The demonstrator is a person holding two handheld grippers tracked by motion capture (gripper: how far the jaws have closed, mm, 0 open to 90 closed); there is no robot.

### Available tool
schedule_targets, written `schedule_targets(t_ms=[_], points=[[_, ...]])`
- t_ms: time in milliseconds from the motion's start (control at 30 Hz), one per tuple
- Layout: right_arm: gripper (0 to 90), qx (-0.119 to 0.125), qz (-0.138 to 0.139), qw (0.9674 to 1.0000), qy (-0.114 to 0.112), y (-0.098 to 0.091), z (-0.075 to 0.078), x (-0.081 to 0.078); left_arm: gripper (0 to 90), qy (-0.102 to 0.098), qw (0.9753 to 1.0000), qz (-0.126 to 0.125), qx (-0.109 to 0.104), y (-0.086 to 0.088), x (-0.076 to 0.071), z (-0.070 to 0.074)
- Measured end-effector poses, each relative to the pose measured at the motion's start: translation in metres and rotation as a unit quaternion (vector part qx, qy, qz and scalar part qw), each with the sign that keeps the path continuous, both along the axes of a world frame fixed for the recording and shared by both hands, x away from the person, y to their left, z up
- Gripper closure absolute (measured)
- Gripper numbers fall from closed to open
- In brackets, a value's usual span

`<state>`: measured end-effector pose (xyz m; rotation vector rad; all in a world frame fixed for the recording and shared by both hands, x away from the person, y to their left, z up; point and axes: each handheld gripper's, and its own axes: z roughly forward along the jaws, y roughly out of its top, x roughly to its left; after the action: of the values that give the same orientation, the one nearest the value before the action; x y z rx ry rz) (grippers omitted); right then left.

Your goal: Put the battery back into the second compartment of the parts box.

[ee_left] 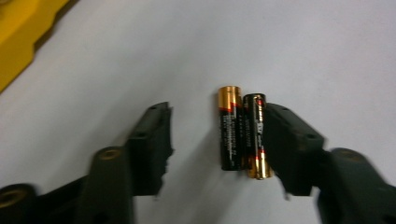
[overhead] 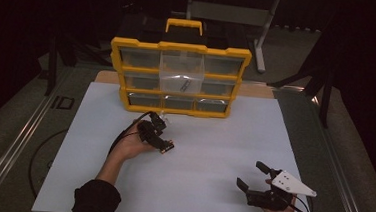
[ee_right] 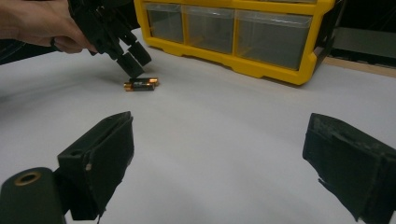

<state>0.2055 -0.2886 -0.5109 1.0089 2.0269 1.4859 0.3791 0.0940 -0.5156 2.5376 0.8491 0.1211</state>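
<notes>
Two batteries lie side by side, touching, on the white table, black bodies with copper ends pointing opposite ways. In the high view they sit just at the tip of the left gripper, around 9 o'clock from table centre, too small there to make out well.

Left gripper: jaws spread, released. In its own view the batteries lie between the jaws, the right-hand jaw touching or just beside the nearer battery, the other jaw well apart. Left hand holds it, tilted down toward the table.

Right gripper: jaws wide apart, grasping nothing, near the table's 5 o'clock corner, grey three-cornered plate on top. Its own view shows bare table between its jaws and the batteries farther off at 11 o'clock.

Yellow drawer organizer stands at 12 o'clock on the table, clear drawers, the upper middle drawer pulled out. Well apart from the batteries.
</notes>
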Motion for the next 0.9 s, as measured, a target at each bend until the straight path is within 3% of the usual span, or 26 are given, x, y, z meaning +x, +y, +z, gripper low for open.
schedule_targets(t_ms=[367, 533, 633, 900], points=[[8.4, 0.000, 0.000, 1.0000, 0.001, 0.000, 0.000, 0.000, 69.4, 0.029, 0.9995, -0.012, 0.003, -0.001, 0.003, -0.007], [8.4, -0.001, 0.001, 1.0000, 0.001, 0.000, 0.000, 0.000, 72.5, 0.027, 0.9994, -0.015, 0.018, -0.004, 0.003, -0.014], [8.4, 0.000, 0.000, 1.0000, 0.001, 0.000, 0.000, 0.000, 76.6, 0.024, 0.9994, -0.014, 0.018, -0.004, 0.003, -0.014], [8.4, -0.001, 0.002, 1.0000, 0.001, 0.001, 0.000, 0.000, 77.5, 0.018, 0.9996, -0.018, 0.013, -0.002, 0.002, -0.015]])
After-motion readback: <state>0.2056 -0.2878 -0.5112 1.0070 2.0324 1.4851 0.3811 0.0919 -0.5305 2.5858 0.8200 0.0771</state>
